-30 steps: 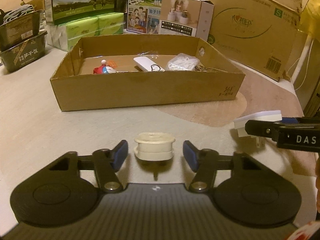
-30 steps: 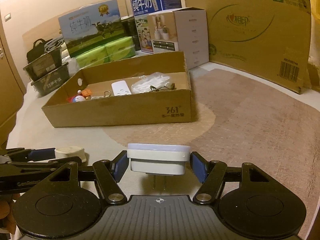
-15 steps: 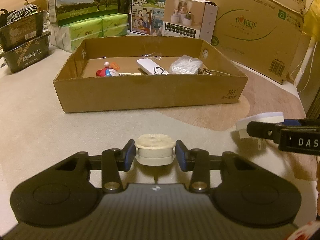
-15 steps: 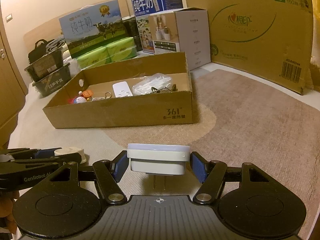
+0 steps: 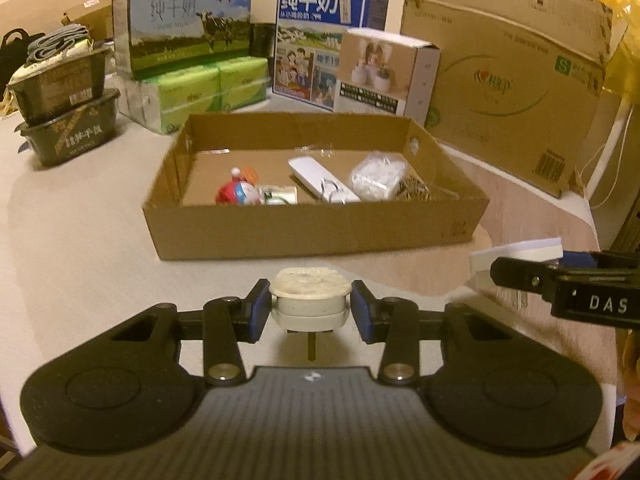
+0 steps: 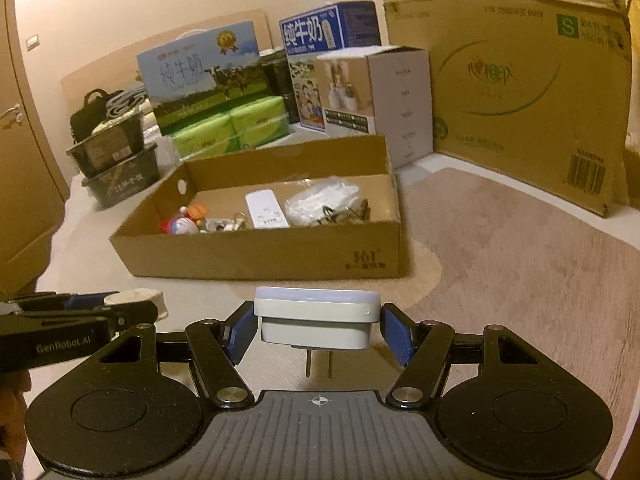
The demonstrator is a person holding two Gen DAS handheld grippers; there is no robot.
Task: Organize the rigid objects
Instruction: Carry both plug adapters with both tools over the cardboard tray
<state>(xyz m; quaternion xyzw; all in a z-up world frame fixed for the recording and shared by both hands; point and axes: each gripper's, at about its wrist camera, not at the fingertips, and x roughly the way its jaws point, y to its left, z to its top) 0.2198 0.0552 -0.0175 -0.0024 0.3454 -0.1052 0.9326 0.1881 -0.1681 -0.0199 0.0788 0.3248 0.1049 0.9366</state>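
My left gripper (image 5: 310,307) is shut on a round cream plug adapter (image 5: 309,297), lifted off the floor with its pin hanging below. A square white plug-in unit (image 6: 316,322) with two prongs sits between the blue pads of my right gripper (image 6: 318,330), which is shut on it. Ahead lies a shallow cardboard box (image 5: 320,236) (image 6: 280,252) holding a white remote (image 5: 320,180), a red and blue toy (image 5: 236,194), a clear bag (image 5: 376,174) and small metal bits. The right gripper (image 5: 520,270) shows at the right of the left wrist view, and the left gripper (image 6: 116,306) at the left of the right wrist view.
Behind the box stand milk cartons (image 5: 180,16), green tissue packs (image 5: 208,88), a small white carton (image 5: 384,72) and a large cardboard carton (image 5: 512,76). Two dark food trays (image 5: 64,124) are stacked at far left. A brown rug (image 6: 520,264) covers the floor on the right.
The left jaws closed onto the round adapter and lifted it off the floor. The box interior shows more fully now. The right gripper kept its hold and hardly moved.
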